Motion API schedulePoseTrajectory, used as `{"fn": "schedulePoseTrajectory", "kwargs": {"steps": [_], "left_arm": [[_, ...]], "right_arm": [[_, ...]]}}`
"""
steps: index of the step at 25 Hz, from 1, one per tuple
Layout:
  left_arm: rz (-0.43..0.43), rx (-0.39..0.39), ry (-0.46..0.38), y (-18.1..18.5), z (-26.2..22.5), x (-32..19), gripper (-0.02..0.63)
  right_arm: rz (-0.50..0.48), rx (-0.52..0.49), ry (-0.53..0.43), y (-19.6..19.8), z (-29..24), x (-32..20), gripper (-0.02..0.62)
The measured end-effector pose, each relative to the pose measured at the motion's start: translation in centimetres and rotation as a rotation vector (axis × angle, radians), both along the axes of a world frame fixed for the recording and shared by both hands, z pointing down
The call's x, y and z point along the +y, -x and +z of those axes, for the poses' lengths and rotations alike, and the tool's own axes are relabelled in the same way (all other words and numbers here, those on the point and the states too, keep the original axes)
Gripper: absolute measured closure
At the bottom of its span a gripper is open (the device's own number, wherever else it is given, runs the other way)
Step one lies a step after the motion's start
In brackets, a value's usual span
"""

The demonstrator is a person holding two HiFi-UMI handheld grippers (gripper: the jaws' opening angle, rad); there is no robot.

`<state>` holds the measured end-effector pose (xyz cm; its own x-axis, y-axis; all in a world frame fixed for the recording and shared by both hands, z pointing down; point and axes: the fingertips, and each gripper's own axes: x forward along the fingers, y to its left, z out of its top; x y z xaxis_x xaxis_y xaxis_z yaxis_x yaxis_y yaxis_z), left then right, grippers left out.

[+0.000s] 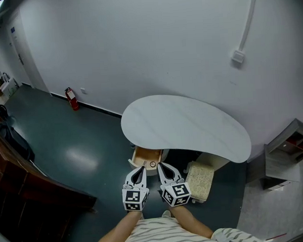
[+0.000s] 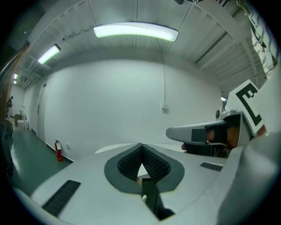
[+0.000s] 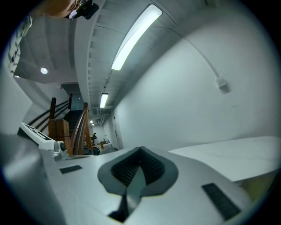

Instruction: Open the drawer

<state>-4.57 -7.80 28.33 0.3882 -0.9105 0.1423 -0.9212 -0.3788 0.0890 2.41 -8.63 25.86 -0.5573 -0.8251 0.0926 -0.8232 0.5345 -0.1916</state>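
A small wooden drawer (image 1: 145, 157) with a round knob (image 1: 153, 164) juts out from under the near edge of the white curved table top (image 1: 182, 126). My left gripper (image 1: 142, 167) hangs just in front of the drawer, jaws pressed together and empty. My right gripper (image 1: 160, 166) is beside it, right of the knob, also shut on nothing. In the left gripper view the left gripper (image 2: 141, 146) points level over the table top (image 2: 115, 148), with the right gripper's body (image 2: 204, 134) at the right. The right gripper (image 3: 140, 150) shows its ribbed pads closed, and the table top (image 3: 239, 154) lies to its right.
A beige cushioned stool (image 1: 200, 181) stands right of the drawer. A red fire extinguisher (image 1: 72, 99) sits by the far wall. Dark wooden furniture (image 1: 23, 185) fills the left side and a grey shelf unit (image 1: 284, 156) the right. A staircase (image 3: 70, 127) appears far left.
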Motion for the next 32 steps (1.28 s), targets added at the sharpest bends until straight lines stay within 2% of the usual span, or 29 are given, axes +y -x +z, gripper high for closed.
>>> {"fn": "schedulePoseTrajectory", "kwargs": {"steps": [10,32], "left_arm": [[-0.008,0.005,-0.076,-0.1,-5.8,-0.4,0.603],[-0.037,0.01,-0.141,-0.3,-7.7,-2.0,0.603]], "right_arm": [[-0.004,-0.001,-0.052,0.0,-3.9,-0.3,0.581],[-0.046,0.007,-0.109,-0.2,-5.0,-2.1,0.581]]}}
